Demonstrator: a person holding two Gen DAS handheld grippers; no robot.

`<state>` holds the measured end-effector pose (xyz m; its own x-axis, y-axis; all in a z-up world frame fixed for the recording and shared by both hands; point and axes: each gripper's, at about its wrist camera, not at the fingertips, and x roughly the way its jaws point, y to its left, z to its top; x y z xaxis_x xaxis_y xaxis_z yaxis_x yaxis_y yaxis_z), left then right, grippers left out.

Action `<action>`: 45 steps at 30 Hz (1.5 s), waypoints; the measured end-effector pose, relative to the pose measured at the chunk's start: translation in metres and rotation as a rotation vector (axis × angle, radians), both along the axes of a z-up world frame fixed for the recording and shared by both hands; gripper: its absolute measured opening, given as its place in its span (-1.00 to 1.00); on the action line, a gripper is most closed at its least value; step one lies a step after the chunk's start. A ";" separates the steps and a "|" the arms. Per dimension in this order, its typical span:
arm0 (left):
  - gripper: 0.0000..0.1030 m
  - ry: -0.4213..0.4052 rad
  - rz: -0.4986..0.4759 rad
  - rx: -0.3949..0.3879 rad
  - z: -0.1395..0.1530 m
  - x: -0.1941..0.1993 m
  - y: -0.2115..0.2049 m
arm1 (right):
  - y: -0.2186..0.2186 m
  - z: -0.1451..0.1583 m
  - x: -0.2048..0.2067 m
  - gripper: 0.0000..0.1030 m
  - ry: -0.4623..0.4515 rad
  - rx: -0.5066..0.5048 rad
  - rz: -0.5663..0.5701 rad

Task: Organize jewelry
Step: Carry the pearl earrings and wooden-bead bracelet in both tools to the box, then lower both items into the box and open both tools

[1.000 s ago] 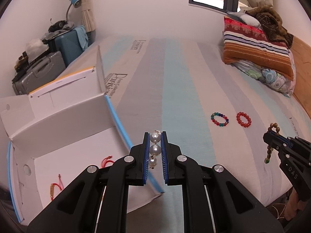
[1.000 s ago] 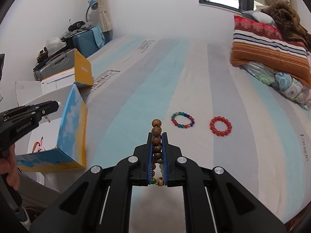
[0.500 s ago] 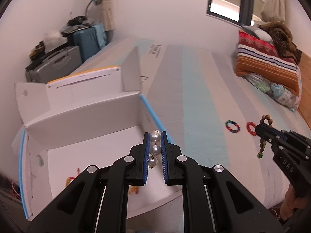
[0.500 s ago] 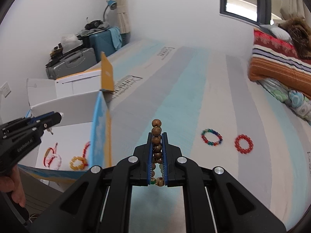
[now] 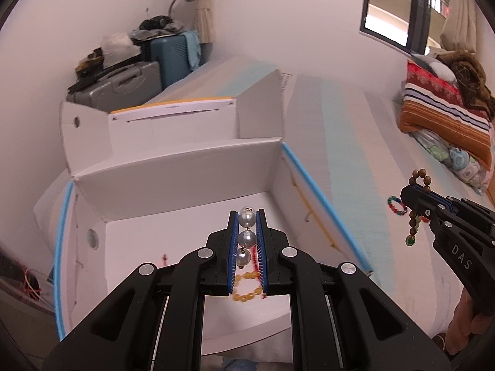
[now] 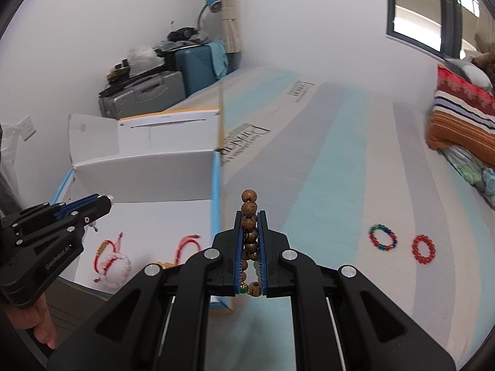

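Note:
My left gripper [image 5: 247, 216] is shut on a pearl strand [image 5: 246, 237] and hangs over the open white box [image 5: 173, 185], above a yellow bead bracelet [image 5: 246, 287] on its floor. My right gripper [image 6: 250, 216] is shut on a wooden bead bracelet [image 6: 249, 225], just right of the box's blue-edged wall [image 6: 216, 216]. In the left wrist view the right gripper [image 5: 408, 191] shows at the right with the wooden beads [image 5: 413, 216] dangling. The left gripper [image 6: 105, 201] shows over the box in the right wrist view. Red cord bracelets [image 6: 108, 253] lie inside the box.
A multicoloured bead bracelet [image 6: 383, 237] and a red bead bracelet [image 6: 423, 249] lie on the striped mattress [image 6: 324, 185]. Folded blankets and pillows [image 5: 445, 117] sit at the right. Suitcases [image 5: 123, 83] stand by the wall behind the box's raised flaps [image 5: 173, 117].
Both grippers have swung left toward the box, still holding their jewelry. The left one now hangs over the box's inside; the right one has come up to its right wall.

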<state>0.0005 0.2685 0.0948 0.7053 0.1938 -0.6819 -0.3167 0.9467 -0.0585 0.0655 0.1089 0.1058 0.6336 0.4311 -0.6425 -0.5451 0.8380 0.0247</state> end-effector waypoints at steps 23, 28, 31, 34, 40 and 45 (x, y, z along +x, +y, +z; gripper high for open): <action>-0.79 0.150 0.088 -0.005 -0.049 -0.012 0.063 | 0.104 -0.058 0.004 -0.86 0.161 -0.124 0.145; -0.79 0.194 0.094 -0.031 -0.064 -0.006 0.073 | 0.117 -0.074 0.011 -0.86 0.231 -0.179 0.146; -0.79 0.207 0.090 -0.032 -0.069 -0.004 0.073 | 0.120 -0.080 0.014 -0.86 0.249 -0.196 0.139; -0.79 0.207 0.087 -0.035 -0.070 -0.003 0.073 | 0.121 -0.083 0.015 -0.85 0.254 -0.202 0.134; -0.77 0.209 0.118 -0.018 -0.069 -0.003 0.076 | 0.125 -0.084 0.015 -0.81 0.252 -0.200 0.130; -0.54 0.201 0.141 -0.008 -0.067 -0.005 0.078 | 0.124 -0.080 0.016 -0.40 0.258 -0.172 0.123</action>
<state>-0.0044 0.3461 0.0280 0.5217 0.2745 -0.8078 -0.4517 0.8921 0.0114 0.0819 0.2324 0.0258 0.3901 0.3659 -0.8450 -0.6367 0.7701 0.0396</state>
